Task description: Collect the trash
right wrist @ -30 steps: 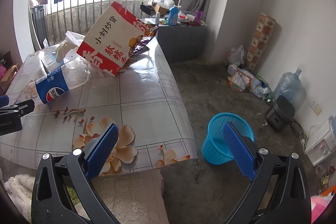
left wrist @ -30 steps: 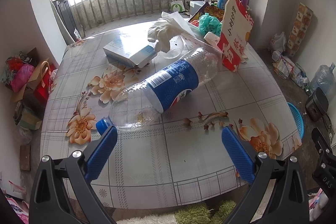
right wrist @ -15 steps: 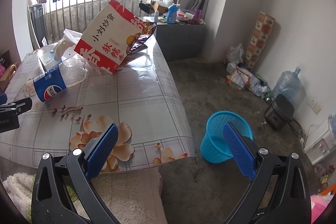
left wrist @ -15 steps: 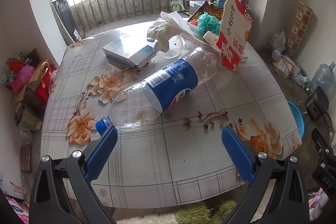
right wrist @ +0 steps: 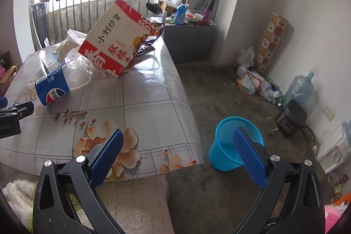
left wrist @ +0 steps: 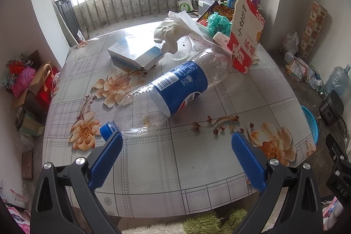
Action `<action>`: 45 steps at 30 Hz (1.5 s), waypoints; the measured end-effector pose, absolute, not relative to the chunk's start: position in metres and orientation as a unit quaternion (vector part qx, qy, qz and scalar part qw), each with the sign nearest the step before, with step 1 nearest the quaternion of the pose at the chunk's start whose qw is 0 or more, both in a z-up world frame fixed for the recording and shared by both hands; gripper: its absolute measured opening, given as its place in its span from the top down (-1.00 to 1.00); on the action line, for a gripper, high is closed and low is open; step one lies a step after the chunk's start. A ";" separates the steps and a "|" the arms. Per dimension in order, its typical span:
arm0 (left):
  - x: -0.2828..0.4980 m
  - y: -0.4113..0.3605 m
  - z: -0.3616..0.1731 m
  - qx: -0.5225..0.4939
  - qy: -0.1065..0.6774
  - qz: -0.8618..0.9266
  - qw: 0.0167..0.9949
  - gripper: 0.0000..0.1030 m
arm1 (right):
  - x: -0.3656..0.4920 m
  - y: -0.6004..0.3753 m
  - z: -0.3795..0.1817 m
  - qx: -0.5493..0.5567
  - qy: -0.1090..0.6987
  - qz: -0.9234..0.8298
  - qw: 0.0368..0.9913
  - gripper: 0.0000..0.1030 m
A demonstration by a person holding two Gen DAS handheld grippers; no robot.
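bottle (left wrist: 171, 91) lies just ahead of the wide-apart left gripper (left wrist: 176, 146).

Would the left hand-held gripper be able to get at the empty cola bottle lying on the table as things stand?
Probably yes: the left hand-held gripper is open, the cola bottle lies just ahead on the table, and nothing sits between them.

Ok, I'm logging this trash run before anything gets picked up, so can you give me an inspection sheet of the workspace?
Surface: table with a flowered cloth, near part bare.
Job's things: empty bottle lying on its side, cap towards the left gripper; snack bag leaning; blue bin on the floor beside the table.
Clutter: box, tissue, green bag.
Grippers: left gripper and right gripper both open, holding nothing.
Cables: one by the black appliance.
Surroundings: water jug, bags along the wall.
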State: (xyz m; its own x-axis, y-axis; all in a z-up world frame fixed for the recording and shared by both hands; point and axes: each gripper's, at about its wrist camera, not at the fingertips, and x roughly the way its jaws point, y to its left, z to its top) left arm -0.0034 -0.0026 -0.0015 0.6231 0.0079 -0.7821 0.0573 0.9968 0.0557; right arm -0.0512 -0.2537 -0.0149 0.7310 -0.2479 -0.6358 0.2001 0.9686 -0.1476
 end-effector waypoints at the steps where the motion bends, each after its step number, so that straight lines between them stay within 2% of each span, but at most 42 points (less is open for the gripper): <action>1: -0.003 -0.003 -0.002 0.038 0.434 -0.014 0.900 -0.89 | -0.051 -0.254 -0.015 -0.034 0.346 -0.120 0.930 -0.85; 38: -0.005 0.001 -0.005 0.038 0.437 -0.014 0.898 -0.89 | -0.049 -0.248 -0.013 -0.039 0.347 -0.120 0.929 -0.85; 45: -0.007 0.014 0.000 0.038 0.413 -0.029 0.909 -0.89 | -0.039 -0.243 -0.014 -0.013 0.362 -0.106 0.926 -0.85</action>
State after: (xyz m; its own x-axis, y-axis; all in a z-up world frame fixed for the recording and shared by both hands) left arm -0.0074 0.0139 -0.0002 0.6571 -0.0208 -0.7535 0.0831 0.9955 0.0450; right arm -0.0388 -0.2428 -0.0142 0.7157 -0.2066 -0.6672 0.1878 0.9770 -0.1010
